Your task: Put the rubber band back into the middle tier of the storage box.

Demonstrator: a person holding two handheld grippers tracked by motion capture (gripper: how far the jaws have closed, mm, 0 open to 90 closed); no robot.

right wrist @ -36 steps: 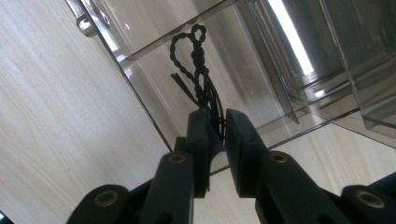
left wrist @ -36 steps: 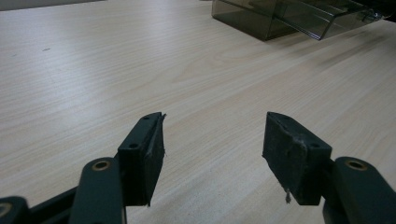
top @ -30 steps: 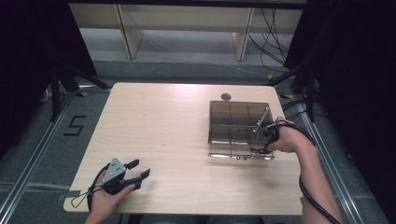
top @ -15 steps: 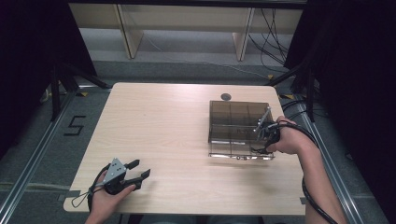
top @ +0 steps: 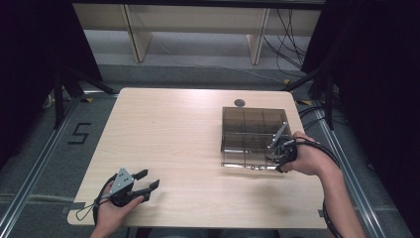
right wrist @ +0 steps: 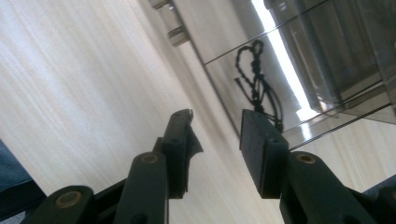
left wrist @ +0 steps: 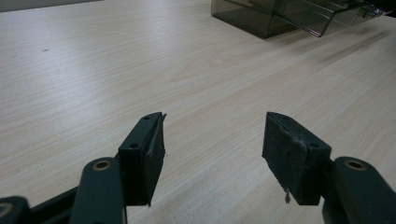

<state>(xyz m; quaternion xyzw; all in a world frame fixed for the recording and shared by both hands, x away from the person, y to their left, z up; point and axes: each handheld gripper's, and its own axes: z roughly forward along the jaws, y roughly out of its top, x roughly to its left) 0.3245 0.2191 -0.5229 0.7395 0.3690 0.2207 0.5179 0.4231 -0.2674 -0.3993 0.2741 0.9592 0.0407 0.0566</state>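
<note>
Pale wood table takes up the middle of the high view, with dark floor, rails and cables around all four of its edges and a wide bare stretch of top across its centre and left. A smoked clear plastic organiser box sits in the right half of that view, its right wall close to the table's right edge and a small dark disc just beyond its far side. The right gripper lies at the box's lower right corner; its jaws have just been opening and stand apart with nothing between them, the box's clear lid just ahead. The left gripper rests near the lower left table edge, well apart from the box, jaws spread and empty over bare wood.
</note>
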